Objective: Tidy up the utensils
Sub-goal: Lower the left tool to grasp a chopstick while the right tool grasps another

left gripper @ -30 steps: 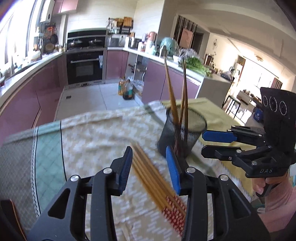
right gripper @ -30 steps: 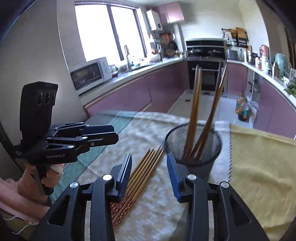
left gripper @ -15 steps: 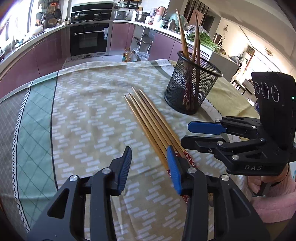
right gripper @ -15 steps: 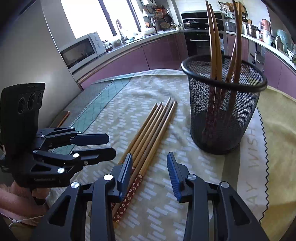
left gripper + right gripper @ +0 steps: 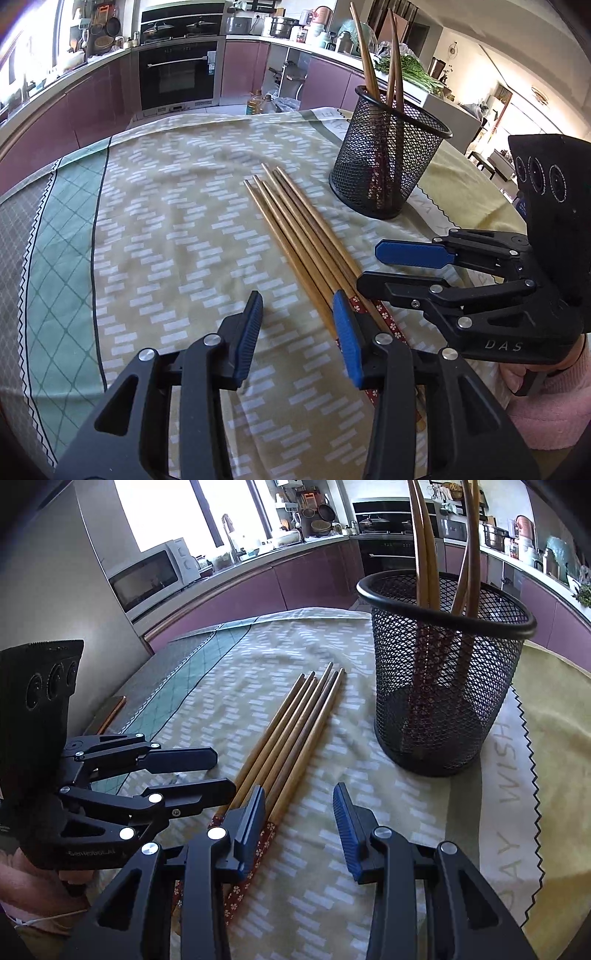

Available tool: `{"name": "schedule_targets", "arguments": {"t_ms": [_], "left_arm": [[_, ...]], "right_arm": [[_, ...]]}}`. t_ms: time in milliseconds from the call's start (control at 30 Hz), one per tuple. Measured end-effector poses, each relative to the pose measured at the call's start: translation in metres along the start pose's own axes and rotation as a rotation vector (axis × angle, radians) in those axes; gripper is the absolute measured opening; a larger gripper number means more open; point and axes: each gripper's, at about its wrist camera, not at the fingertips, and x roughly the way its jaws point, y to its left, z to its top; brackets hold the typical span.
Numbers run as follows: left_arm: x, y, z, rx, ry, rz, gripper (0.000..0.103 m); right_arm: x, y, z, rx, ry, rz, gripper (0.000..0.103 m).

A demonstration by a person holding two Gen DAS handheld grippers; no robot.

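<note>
Several wooden chopsticks (image 5: 295,229) (image 5: 295,723) lie side by side on the patterned tablecloth, their red flowered ends towards me. A black mesh holder (image 5: 388,162) (image 5: 443,672) stands upright just beyond them with a few chopsticks (image 5: 365,62) (image 5: 421,535) leaning inside. My left gripper (image 5: 297,306) (image 5: 225,771) hovers open above the cloth, its right finger over the flowered ends. My right gripper (image 5: 299,794) (image 5: 369,267) is open too, its left finger over the same ends. Nothing is between either pair of jaws.
A yellow cloth (image 5: 554,738) with lettering covers the table to the right of the holder. A flat dark object (image 5: 110,710) lies near the table's left edge. Purple kitchen cabinets, an oven (image 5: 177,74) and a microwave (image 5: 151,576) line the room behind.
Both grippers have come down and tilted towards the table, so the loose chopsticks now lie close under the fingertips. The jaws keep about the same width. The holder and chopsticks have not moved.
</note>
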Motion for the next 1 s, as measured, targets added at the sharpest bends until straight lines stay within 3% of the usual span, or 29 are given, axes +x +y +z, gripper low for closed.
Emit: {"name": "schedule_targets", "arguments": {"t_ms": [267,433,1000], "left_arm": [[0.004,-0.002,0.001,0.018,0.004,0.021,0.038],[0.004,0.000,0.001,0.026,0.010,0.033,0.032],[0.013,0.003,0.014,0.037,0.027,0.064,0.026]], "right_arm": [[0.004,0.003,0.002,-0.009,0.003,-0.013,0.035],[0.003,0.000,0.003,-0.010,0.009,-0.033,0.029],[0.016,0.005,0.016,-0.051,0.018,-0.109,0.028]]}}
